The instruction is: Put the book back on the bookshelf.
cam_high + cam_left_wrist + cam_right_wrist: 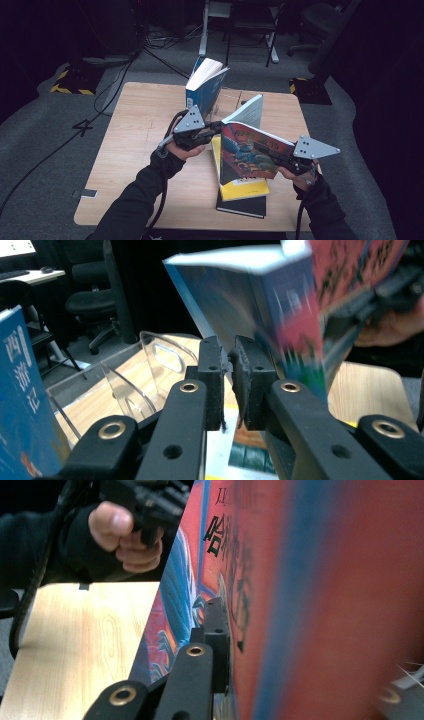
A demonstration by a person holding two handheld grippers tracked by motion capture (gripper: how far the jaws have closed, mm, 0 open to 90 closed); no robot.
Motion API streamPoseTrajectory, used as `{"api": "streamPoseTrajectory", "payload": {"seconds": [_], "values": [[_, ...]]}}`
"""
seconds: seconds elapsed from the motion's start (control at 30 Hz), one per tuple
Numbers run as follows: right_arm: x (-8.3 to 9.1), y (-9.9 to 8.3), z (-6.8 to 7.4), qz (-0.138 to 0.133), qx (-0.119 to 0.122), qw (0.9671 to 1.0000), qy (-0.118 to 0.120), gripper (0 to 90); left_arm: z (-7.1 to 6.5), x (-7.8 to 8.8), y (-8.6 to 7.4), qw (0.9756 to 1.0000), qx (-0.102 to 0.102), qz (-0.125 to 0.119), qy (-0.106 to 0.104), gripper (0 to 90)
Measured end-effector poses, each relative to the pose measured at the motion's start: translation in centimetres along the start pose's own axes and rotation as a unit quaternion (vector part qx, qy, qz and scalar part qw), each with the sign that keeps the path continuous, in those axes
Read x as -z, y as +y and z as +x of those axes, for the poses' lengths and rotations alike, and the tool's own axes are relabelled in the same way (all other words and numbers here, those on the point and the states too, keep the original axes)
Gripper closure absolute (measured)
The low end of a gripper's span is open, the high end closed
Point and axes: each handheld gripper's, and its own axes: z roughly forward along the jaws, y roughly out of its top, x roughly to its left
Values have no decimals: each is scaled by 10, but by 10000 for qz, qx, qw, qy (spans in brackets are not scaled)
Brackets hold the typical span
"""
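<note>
A paperback book with a red and blue illustrated cover hangs tilted above the table, its pages fanned at the top. My right gripper is shut on its lower right edge; in the right gripper view one pad presses flat on the red cover. At the book's upper left corner sits my left gripper. In the left gripper view its jaws stand a narrow slit apart with nothing between them, and the book rises just right of them.
A blue book stands upright in a clear plastic holder at the table's far side. A yellow book lies on a black one near the front edge. Bare wooden table spreads to the left. Office chairs stand beyond.
</note>
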Motion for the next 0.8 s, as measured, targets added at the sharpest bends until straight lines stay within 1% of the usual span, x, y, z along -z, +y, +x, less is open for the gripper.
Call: {"api": "streamPoseTrajectory", "payload": {"seconds": [0.1, 0.13, 0.17, 0.2, 0.27, 0.3, 0.33, 0.43, 0.47, 0.5, 0.57, 0.6, 0.67, 0.7, 0.73, 0.8], "values": [[2, -3, 1, -72, -34, 10000, 8, 845, -6, 0, -10, 10000, -20, 58, 10, 788], [2, -3, 2, -77, -1, 10000, 0, 846, -9, -1, -16, 9999, -7, 113, 52, 758], [3, -3, 3, -77, 14, 10000, -10, 845, -11, -1, -19, 9999, -9, 152, 55, 753], [3, -3, 4, -70, 32, 10000, -13, 845, -14, -2, -23, 9997, -39, 214, 91, 736], [4, -3, 5, -83, 40, 10000, -24, 845, -18, -3, -30, 9991, -93, 398, 93, 686], [4, -3, 5, -83, 40, 10000, -24, 845, -18, -3, -30, 9991, -93, 398, 93, 664], [5, -3, 6, -99, 32, 9999, -32, 845, -19, -3, -34, 9989, -88, 458, 94, 664], [7, -5, 7, -135, 30, 9999, -27, 845, -25, -2, -49, 9983, 49, 582, 45, 601], [7, -5, 7, -150, 38, 9999, -23, 844, -26, -1, -53, 9979, 66, 637, 4, 558], [8, -6, 8, -162, 17, 9999, -26, 845, -27, 1, -57, 9976, 124, 675, -95, 530], [9, -6, 9, -163, 38, 9999, -31, 845, -29, 2, -63, 9968, 165, 763, -176, 498], [9, -6, 9, -167, 32, 9998, -34, 845, -31, 3, -65, 9962, 136, 826, -234, 484], [10, -6, 10, -163, 46, 9999, -35, 844, -34, 3, -68, 9958, 189, 806, -397, 454], [10, -6, 10, -165, 54, 9998, -36, 844, -37, 1, -71, 9950, 232, 819, -518, 441], [11, -6, 10, -164, 60, 9998, -30, 844, -40, -1, -72, 9943, 249, 849, -588, 419], [11, -6, 11, -176, 46, 9998, -32, 844, -47, -10, -74, 9933, 166, 954, -625, 391]]}}
